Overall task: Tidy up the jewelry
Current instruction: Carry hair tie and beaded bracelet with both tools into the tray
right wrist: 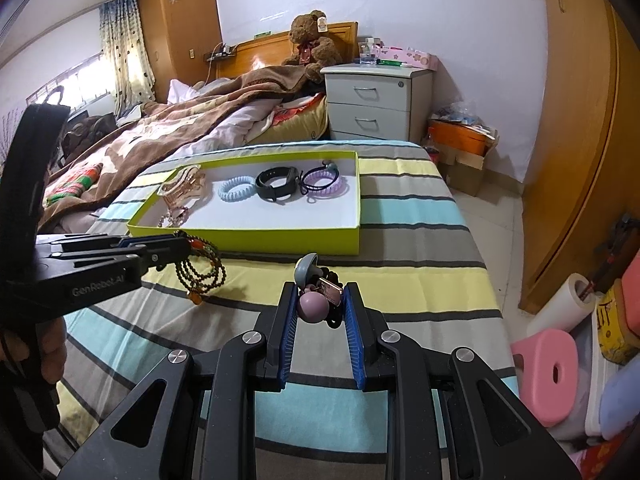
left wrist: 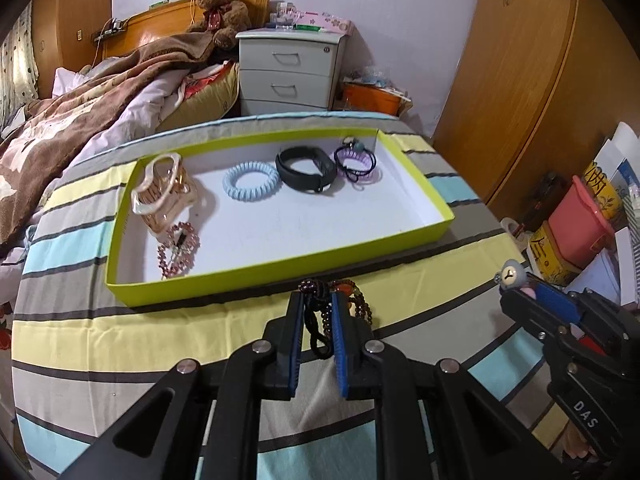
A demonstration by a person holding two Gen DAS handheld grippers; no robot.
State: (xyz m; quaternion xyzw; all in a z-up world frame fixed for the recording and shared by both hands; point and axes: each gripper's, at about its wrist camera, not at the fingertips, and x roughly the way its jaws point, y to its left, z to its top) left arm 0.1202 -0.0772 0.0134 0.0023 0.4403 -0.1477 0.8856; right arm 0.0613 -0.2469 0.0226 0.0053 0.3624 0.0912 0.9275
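Note:
A lime-green shallow box (left wrist: 224, 280) (right wrist: 248, 236) lies on the striped bedspread. Inside lie a cream hair claw (left wrist: 164, 190), a pink bead bracelet (left wrist: 178, 250), a light-blue coil tie (left wrist: 250, 180), a black wristband (left wrist: 306, 168) and a purple coil tie (left wrist: 356, 160). My left gripper (left wrist: 318, 300) (right wrist: 176, 242) is shut on a brown bead bracelet (left wrist: 320, 312) (right wrist: 202, 270), held just in front of the box's near wall. My right gripper (right wrist: 322, 294) (left wrist: 516, 290) is shut on a hair tie with charms (right wrist: 316, 300), right of the left gripper.
A grey nightstand (left wrist: 288, 72) stands behind the bed, with an orange bin (left wrist: 370, 98) beside it. A wooden wardrobe (left wrist: 520, 80) fills the right. Boxes and a pink tub (left wrist: 580, 224) and a pink stool (right wrist: 548, 376) crowd the floor at right. A rumpled brown blanket (left wrist: 80, 120) lies left.

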